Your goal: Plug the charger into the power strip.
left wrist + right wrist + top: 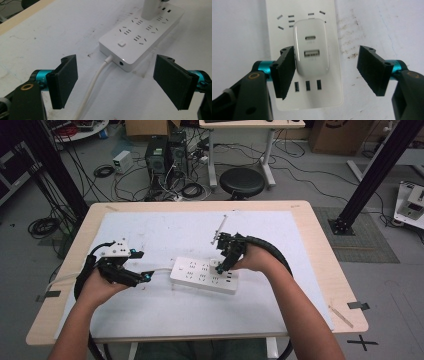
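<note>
A white power strip (pixel 202 275) lies in the middle of the white table top, its cable (pixel 92 85) leaving its left end. A white USB charger (pixel 311 50) stands plugged into the strip near its right end. My right gripper (pixel 327 53) points down over the charger and is open. One jaw sits right against the charger's side, the other stands well clear of it. My left gripper (pixel 115 67) hovers low and open at the strip's cable end, with the cable running between its jaws untouched. From above, the left gripper (pixel 147 276) and right gripper (pixel 220 268) flank the strip.
The white mat (pixel 150 230) covers most of the wooden table (pixel 320 250). A strip of tape lies near the front right corner (pixel 340 316). Beyond the far edge are a black stool (pixel 242 182), computer towers (pixel 165 155) and loose floor cables. Black frame posts stand at both sides.
</note>
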`<state>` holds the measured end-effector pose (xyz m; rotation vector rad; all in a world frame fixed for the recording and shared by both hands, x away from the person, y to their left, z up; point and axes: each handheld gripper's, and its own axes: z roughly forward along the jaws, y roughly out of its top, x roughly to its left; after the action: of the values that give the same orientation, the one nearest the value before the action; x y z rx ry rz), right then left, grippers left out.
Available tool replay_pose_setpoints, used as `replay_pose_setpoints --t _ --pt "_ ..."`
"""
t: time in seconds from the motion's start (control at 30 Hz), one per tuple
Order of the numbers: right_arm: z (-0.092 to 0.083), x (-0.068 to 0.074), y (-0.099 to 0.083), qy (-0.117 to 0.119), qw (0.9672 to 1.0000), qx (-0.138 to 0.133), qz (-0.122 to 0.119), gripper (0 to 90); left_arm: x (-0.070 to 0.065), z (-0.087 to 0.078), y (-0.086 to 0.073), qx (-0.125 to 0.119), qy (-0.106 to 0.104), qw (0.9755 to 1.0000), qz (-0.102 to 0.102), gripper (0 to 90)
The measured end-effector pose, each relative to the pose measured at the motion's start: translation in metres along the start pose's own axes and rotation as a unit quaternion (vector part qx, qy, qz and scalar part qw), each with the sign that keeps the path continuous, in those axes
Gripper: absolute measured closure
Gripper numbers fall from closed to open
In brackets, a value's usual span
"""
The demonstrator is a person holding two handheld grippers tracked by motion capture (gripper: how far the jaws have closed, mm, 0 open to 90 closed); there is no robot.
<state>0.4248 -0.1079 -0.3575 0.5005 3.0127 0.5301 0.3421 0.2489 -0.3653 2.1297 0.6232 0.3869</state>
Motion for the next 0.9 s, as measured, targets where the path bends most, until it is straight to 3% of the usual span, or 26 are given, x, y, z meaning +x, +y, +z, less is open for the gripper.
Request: replay_pose_setpoints --t 0.07,0.13,0.2,0.27,0.33,0.47,0.63,0.73,0.9 --pt "-0.007 -0.002 -0.014 0.01 0.9985 -0.048 0.025 28.3 0.001 0.001 0.002 -0.008 -0.002 1.0 0.002 19.7" --pt "-0.014 -0.002 -0.027 0.006 0.9944 -0.096 0.043 25.7 0.001 0.002 0.005 -0.01 -0.001 0.9999 0.005 19.7" --pt "-0.021 -0.002 -0.041 0.011 0.9882 -0.14 0.062 23.2 0.002 0.002 0.007 -0.017 -0.006 0.9998 0.011 19.2" --pt "-0.028 0.0 -0.054 0.011 0.9799 -0.181 0.084 21.6 0.002 0.002 0.01 -0.027 -0.009 0.9995 0.012 19.2" --pt "-0.034 0.003 -0.065 0.007 0.9736 -0.208 0.093 20.4 0.003 0.0 0.01 -0.048 -0.021 0.9986 0.009 19.1" --pt "-0.043 0.009 -0.084 -0.011 0.9632 -0.245 0.109 20.2 0.004 -0.003 0.01 -0.074 -0.029 0.9969 0.003 17.6" --pt "-0.047 0.015 -0.103 -0.015 0.9504 -0.286 0.121 19.3 0.006 -0.005 0.009 -0.078 -0.03 0.9965 0.01 17.4" --pt "-0.045 0.016 -0.112 -0.022 0.9426 -0.306 0.132 18.6 0.008 -0.005 0.007 -0.088 -0.039 0.9954 0.0 17.4" --pt "-0.041 0.018 -0.124 -0.025 0.9351 -0.323 0.143 18.6 0.011 -0.005 0.004 -0.092 -0.027 0.9954 -0.009 17.4"
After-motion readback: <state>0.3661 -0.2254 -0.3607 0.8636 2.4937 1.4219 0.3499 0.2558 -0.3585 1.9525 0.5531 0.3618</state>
